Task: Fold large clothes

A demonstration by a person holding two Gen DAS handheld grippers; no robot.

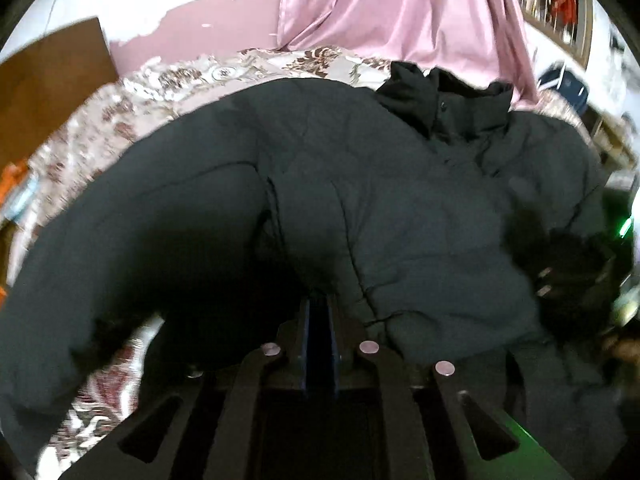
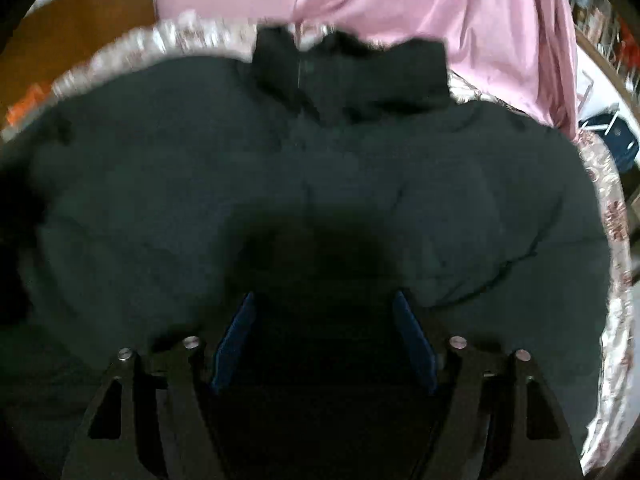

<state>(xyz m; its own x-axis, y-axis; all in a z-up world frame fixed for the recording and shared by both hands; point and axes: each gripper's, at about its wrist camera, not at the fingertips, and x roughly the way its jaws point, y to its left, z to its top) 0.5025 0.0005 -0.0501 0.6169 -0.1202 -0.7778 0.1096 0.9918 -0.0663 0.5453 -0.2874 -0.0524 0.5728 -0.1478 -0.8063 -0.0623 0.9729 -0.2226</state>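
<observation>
A large black padded jacket [image 1: 360, 184] lies spread on a floral bedspread [image 1: 120, 120], its collar [image 1: 444, 100] at the far side. My left gripper [image 1: 318, 304] is shut, its blue pads pinching the jacket's near hem beside the left sleeve [image 1: 132, 240]. In the right wrist view the jacket [image 2: 320, 168] fills the frame, collar [image 2: 352, 76] at the top. My right gripper [image 2: 324, 304] is open, its blue pads [image 2: 236, 336] wide apart, right over the jacket's lower body; I cannot tell if they touch it. The right gripper also shows as a dark shape in the left wrist view [image 1: 568, 276].
A pink curtain [image 1: 400, 8] hangs behind the bed. A brown wooden panel [image 1: 52, 76] stands at the far left. A dark blue box [image 2: 612, 136] sits off the bed's right side. The bedspread edge [image 2: 616, 240] curves along the right.
</observation>
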